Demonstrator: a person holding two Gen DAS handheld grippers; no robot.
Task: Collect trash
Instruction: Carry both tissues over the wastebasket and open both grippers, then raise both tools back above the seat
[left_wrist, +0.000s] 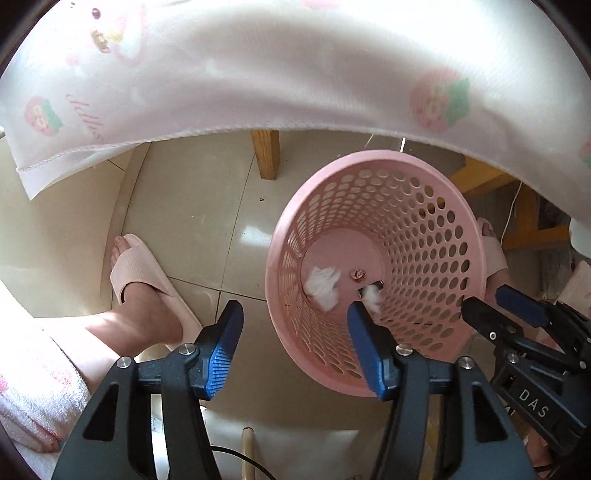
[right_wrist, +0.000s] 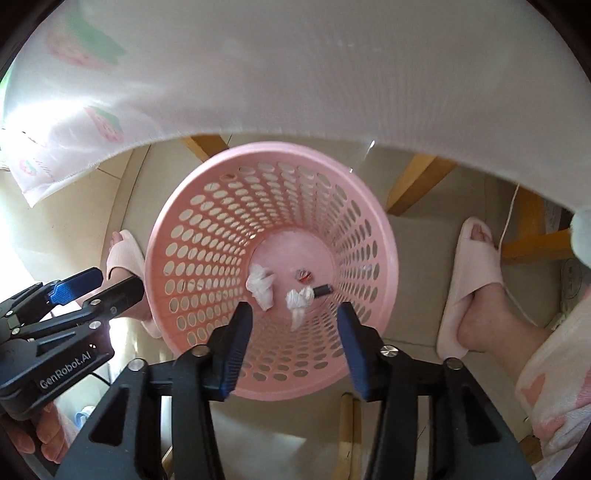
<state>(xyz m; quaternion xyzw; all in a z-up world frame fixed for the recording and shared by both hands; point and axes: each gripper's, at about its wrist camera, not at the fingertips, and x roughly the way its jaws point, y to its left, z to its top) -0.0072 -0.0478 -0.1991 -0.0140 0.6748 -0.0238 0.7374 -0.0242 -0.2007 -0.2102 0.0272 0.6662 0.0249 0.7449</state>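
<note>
Right wrist view, left to right: left gripper (right_wrist: 96, 282) enters at the left edge, jaws parted and empty, beside the outer wall of the pink perforated wastebasket (right_wrist: 207, 206). Basket stands on the tile floor (right_wrist: 413, 280) under the hanging edge of a white printed tablecloth (right_wrist: 295, 92). On the basket bottom: a crumpled white tissue (right_wrist: 261, 286), a second tissue wad (right_wrist: 298, 301), a small reddish wrapper (right_wrist: 304, 276), and a dark cylindrical piece (right_wrist: 322, 290) touching the second wad; can't tell what it is. Right gripper (right_wrist: 293, 314) hovers over the basket mouth, jaws wide apart, holding nothing. Person's foot in a pink slipper (right_wrist: 469, 280) sits right of the basket. Handling judgement: tissues are near weightless, soft, compress fully, so pinch mid-wad with a full close; no breakage risk, but they may cling to a pad on release. Wrapper is thin and likely slick; take it by a crinkled edge. Basket is light, thin plastic, flexes; grip the rim, not the perforated wall. Trash shown is already binned.
</note>
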